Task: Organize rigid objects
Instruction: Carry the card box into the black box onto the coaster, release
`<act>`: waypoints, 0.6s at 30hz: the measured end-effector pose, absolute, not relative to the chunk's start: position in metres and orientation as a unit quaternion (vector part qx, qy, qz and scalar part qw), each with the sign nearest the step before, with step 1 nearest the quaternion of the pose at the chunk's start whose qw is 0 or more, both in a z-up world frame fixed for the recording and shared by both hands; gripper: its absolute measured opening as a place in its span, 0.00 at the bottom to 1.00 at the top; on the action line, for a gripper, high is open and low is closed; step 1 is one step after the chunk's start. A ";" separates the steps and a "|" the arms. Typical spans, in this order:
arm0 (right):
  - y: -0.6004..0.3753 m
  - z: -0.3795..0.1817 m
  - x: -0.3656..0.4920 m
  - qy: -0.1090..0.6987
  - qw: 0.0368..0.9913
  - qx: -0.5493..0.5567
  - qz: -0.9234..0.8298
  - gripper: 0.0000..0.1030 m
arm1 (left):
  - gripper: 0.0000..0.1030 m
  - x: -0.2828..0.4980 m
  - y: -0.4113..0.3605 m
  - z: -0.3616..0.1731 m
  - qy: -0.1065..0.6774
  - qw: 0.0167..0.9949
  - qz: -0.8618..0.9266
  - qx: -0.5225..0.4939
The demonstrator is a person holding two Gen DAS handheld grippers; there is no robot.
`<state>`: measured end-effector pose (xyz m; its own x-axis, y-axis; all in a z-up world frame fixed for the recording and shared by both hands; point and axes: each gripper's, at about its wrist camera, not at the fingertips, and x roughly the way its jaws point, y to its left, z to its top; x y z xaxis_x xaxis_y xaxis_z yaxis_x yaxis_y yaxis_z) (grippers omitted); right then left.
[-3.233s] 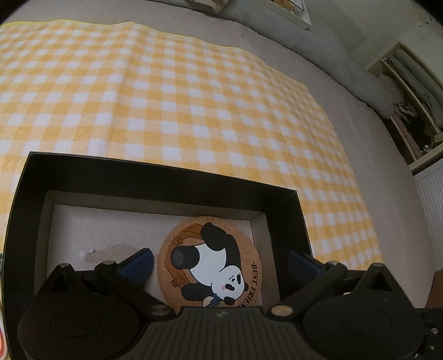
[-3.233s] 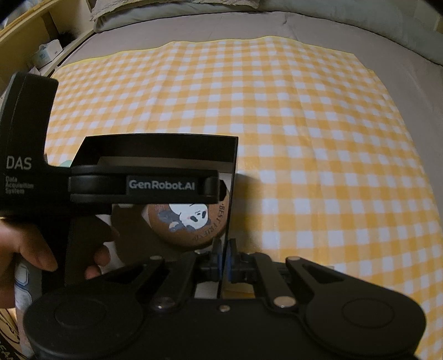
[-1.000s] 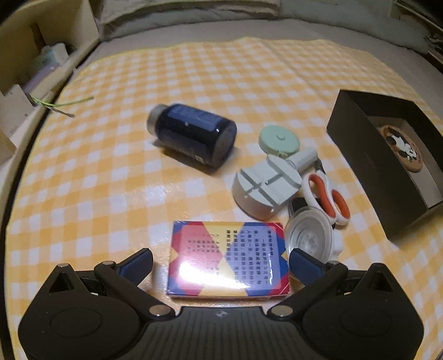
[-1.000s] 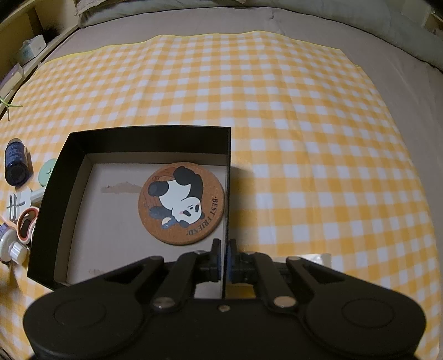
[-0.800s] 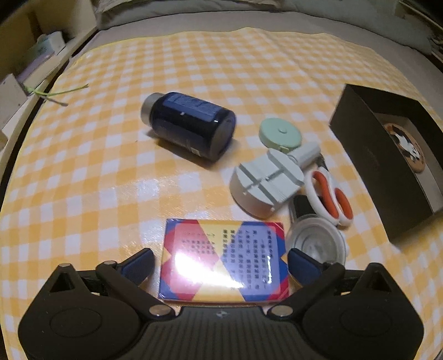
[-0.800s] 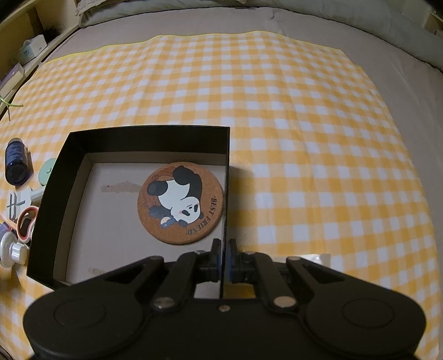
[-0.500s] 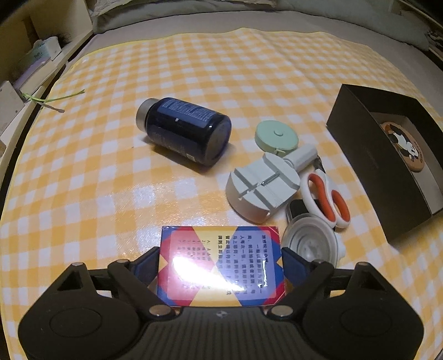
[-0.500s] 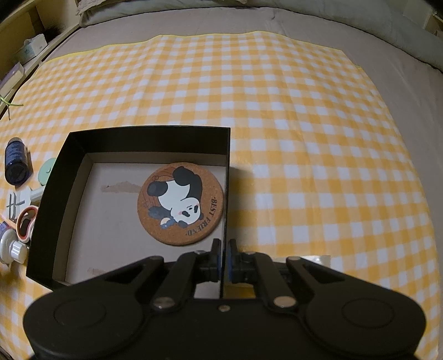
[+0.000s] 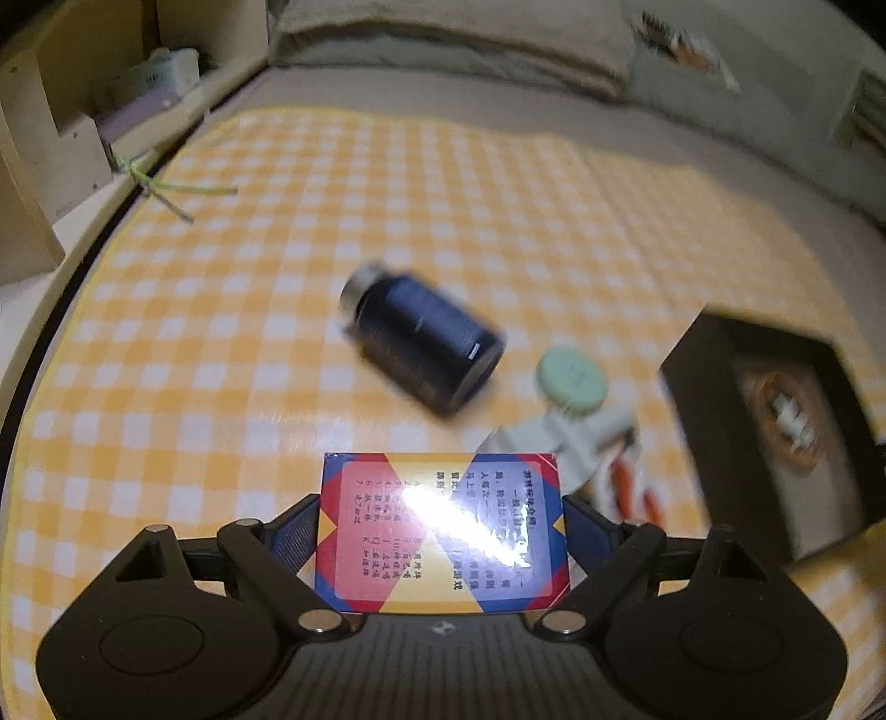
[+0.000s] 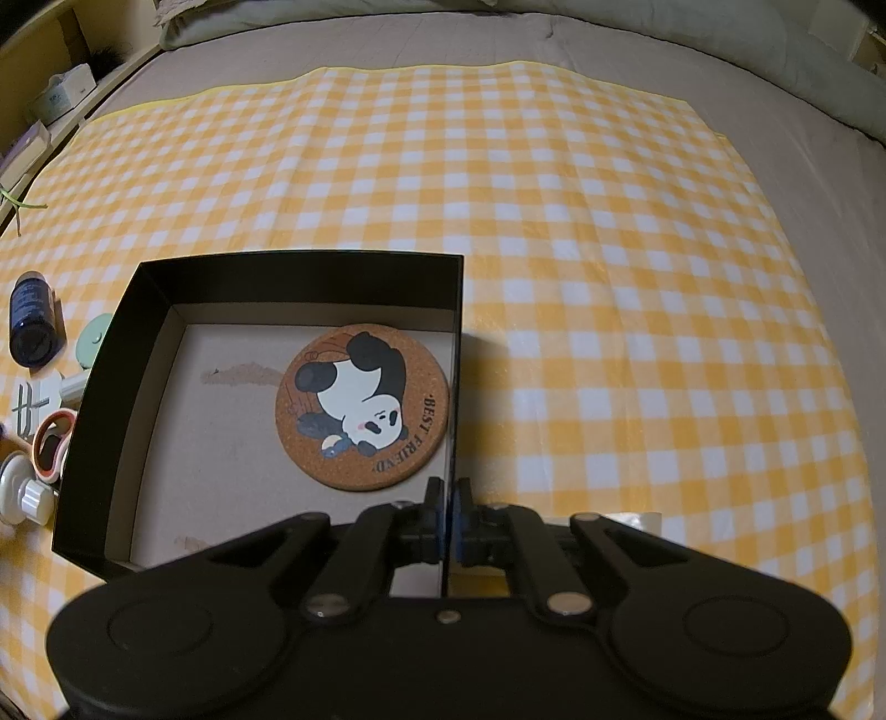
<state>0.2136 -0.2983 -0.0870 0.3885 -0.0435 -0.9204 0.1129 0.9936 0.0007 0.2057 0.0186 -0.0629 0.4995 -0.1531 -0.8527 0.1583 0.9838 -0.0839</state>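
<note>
My left gripper (image 9: 441, 523) is shut on a red, blue and yellow card box (image 9: 441, 529) and holds it above the checked cloth. Beyond it lie a dark blue bottle (image 9: 423, 343) on its side, a mint round tape (image 9: 571, 380), a white tool (image 9: 559, 437) and orange scissors (image 9: 631, 487). My right gripper (image 10: 447, 512) is shut on the right wall of the black box (image 10: 455, 387). A panda cork coaster (image 10: 362, 407) lies flat inside it. The black box also shows at the right of the left wrist view (image 9: 714, 443).
The yellow checked cloth (image 10: 609, 249) covers a grey bed. The bottle (image 10: 33, 321), tape (image 10: 95, 337), white tool (image 10: 33, 401), scissors (image 10: 52, 451) and a white cap (image 10: 19, 493) lie left of the box. Wooden shelves (image 9: 61, 122) stand far left. Pillows (image 9: 443, 39) lie beyond.
My left gripper has closed on the card box and lifted it off the cloth; its view is blurred by motion. My right gripper stays shut on the box wall.
</note>
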 end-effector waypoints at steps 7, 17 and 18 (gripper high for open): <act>-0.300 -0.081 0.213 0.545 0.836 0.040 -0.045 0.03 | 0.86 0.209 -0.024 -0.032 0.460 0.875 -0.143 -0.044; -0.305 -0.075 0.207 0.542 0.839 0.039 -0.040 0.03 | 0.87 0.214 -0.114 -0.030 0.463 0.855 -0.219 -0.080; -0.305 -0.075 0.207 0.542 0.839 0.038 -0.040 0.03 | 0.87 0.213 -0.123 -0.031 0.464 0.853 -0.222 -0.083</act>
